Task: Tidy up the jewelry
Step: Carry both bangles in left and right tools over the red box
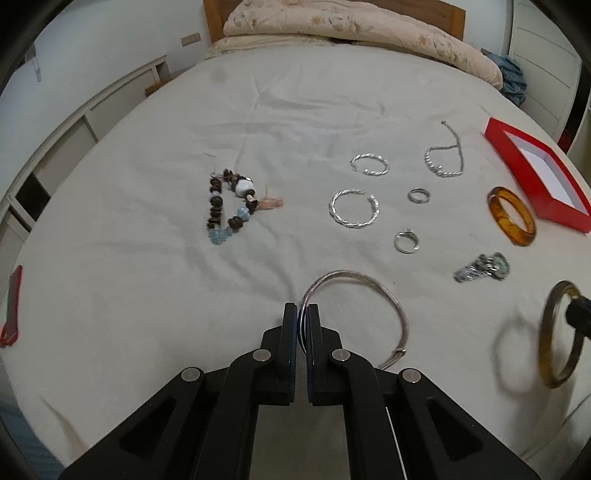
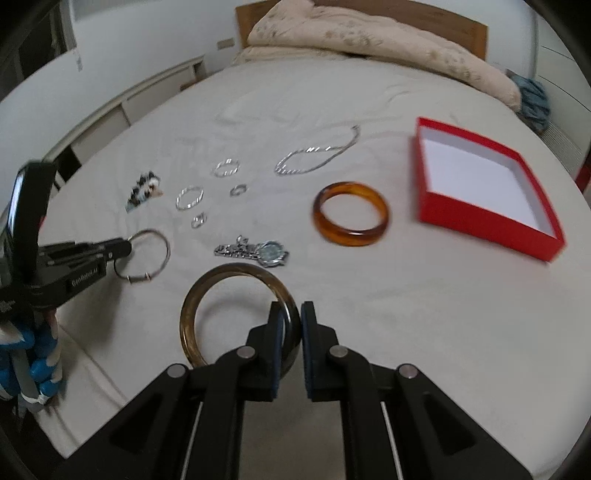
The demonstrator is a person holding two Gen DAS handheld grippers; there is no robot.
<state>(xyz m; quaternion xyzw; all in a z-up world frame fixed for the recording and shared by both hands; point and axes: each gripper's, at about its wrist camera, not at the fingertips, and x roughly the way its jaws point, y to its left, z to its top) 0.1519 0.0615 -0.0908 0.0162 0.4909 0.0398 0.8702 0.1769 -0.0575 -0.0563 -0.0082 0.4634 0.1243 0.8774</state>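
Observation:
My left gripper is shut on the near rim of a thin silver bangle, held just above the bed sheet; the right wrist view shows the same left gripper and silver bangle at the left. My right gripper is shut on the right rim of an olive-brown translucent bangle. That right gripper and olive-brown bangle appear blurred at the left wrist view's right edge. An open red box with a white inside lies far right.
On the sheet lie an amber bangle, a silver watch, a bead bracelet, two twisted silver bangles, small rings and a chain. A folded duvet lies by the headboard. A blue-gloved hand holds the left gripper.

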